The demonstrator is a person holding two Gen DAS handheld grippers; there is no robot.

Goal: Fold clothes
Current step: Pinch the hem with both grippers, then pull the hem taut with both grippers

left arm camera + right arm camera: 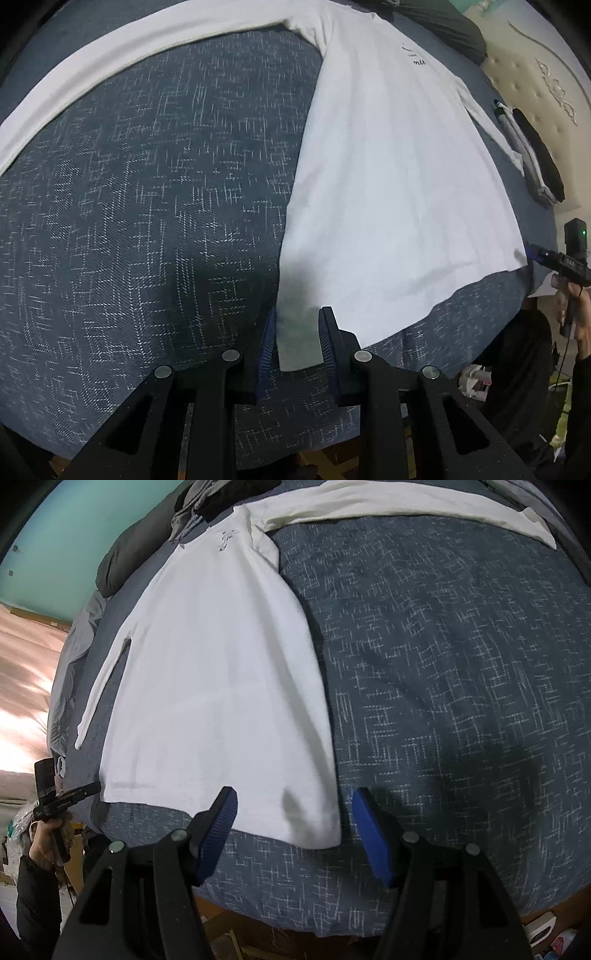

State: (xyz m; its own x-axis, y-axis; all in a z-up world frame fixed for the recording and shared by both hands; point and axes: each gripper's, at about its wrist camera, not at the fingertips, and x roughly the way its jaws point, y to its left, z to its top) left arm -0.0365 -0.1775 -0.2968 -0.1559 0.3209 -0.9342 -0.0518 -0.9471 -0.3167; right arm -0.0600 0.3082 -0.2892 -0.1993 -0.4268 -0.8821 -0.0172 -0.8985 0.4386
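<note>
One white long-sleeved shirt (388, 184) lies flat, front up, on a bed's blue flecked cover (147, 221), a small dark print at its chest. One sleeve stretches away toward ten o'clock in the left wrist view; the other runs alongside the body. The left gripper (297, 339) brackets the near hem corner, jaws narrowly parted; whether the pads press the cloth is unclear. The right gripper (295, 827), jaws spread, hovers over the opposite hem corner at six o'clock.
</note>
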